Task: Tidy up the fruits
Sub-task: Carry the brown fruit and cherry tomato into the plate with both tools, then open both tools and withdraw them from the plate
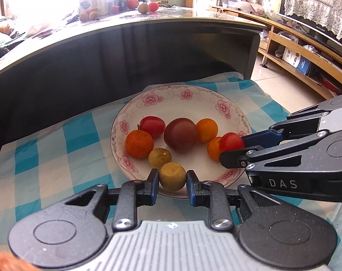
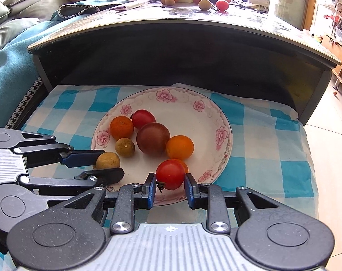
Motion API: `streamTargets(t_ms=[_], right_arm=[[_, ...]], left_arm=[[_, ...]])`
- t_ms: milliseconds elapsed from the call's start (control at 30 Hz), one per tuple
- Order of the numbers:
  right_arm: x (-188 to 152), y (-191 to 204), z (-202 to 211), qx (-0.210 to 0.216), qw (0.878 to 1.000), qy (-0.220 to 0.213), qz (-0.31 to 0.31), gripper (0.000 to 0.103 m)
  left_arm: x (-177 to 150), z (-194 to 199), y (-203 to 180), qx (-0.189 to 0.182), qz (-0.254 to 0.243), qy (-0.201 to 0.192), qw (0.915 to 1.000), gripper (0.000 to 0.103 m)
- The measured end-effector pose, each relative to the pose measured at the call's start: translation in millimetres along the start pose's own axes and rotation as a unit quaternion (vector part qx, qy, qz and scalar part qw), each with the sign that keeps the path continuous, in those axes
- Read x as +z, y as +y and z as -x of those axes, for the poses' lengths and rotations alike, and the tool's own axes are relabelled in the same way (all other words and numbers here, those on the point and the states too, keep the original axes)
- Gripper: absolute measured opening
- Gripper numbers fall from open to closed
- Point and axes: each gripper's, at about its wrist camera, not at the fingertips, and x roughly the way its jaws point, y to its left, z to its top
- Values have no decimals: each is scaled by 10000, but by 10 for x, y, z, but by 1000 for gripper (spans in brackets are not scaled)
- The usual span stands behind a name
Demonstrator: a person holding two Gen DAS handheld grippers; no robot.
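Left gripper (image 1: 172, 176) fingers clamped on a tan longan (image 1: 172, 176) over the near rim of the floral plate (image 1: 171, 103). Right gripper (image 2: 169, 181) fingers clamped on a red cherry tomato (image 2: 170, 174) at the plate's near right rim. On the plate: dark plum (image 1: 180, 135), three small oranges, second red tomato (image 1: 152, 126), second longan (image 1: 159, 158). Plate sits on blue checked cloth (image 1: 58, 158).

One plate (image 2: 218, 122) carries three oranges (image 2: 121, 128), three tomatoes (image 2: 143, 118) and two longans (image 2: 125, 147).
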Motion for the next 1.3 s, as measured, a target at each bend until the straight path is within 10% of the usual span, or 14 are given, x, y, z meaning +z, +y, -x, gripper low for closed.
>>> streamTargets(t_ms=[1300], right_arm=[[52, -151, 137, 16, 9987, -370, -357, 29]], left_arm=[[67, 54, 71, 172, 158, -213, 9995, 37]])
